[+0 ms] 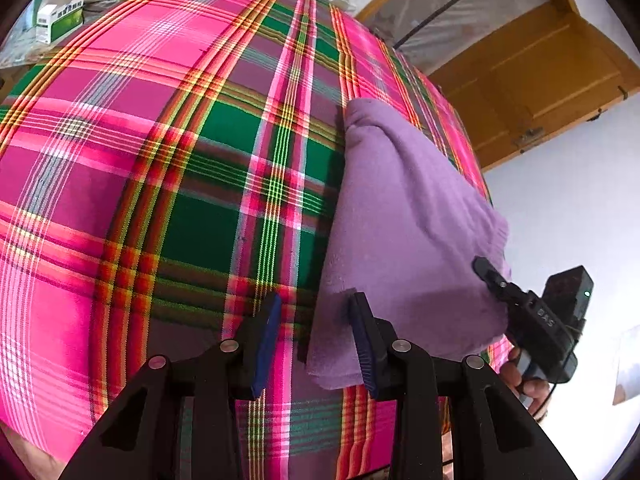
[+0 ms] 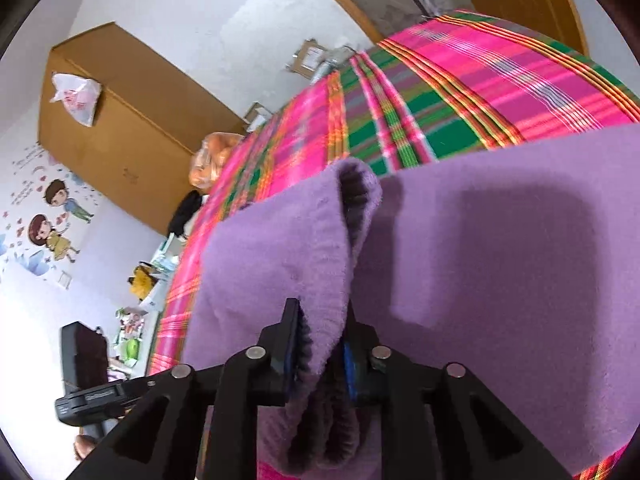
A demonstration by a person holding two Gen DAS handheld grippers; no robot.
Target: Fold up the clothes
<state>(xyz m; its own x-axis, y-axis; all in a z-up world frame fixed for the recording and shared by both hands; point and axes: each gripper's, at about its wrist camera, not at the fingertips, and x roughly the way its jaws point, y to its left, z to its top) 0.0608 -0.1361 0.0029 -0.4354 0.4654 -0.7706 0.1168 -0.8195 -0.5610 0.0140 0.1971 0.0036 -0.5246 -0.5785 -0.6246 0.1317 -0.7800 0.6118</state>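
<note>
The purple garment (image 1: 404, 216) lies on the plaid bedspread (image 1: 160, 140), toward its right edge as your left wrist camera shows it, already doubled into a compact stack with at least one fold in place. Your right gripper (image 2: 320, 344) is clamped on a raised flap of the garment's ribbed edge, which stands up between the jaws above the flat layer beneath. Your left gripper (image 1: 316, 340) is spread wide and holds nothing; its right finger (image 1: 364, 344) rests on or just over the near corner of the stack (contact cannot be confirmed from this view). Judge the task as partly done: the lifted flap must yet be carried over and laid down, and the stack then squared. Count one garment, one bedspread and two grippers. No second garment is visible on the bed, though clutter sits beyond its far edge.
</note>
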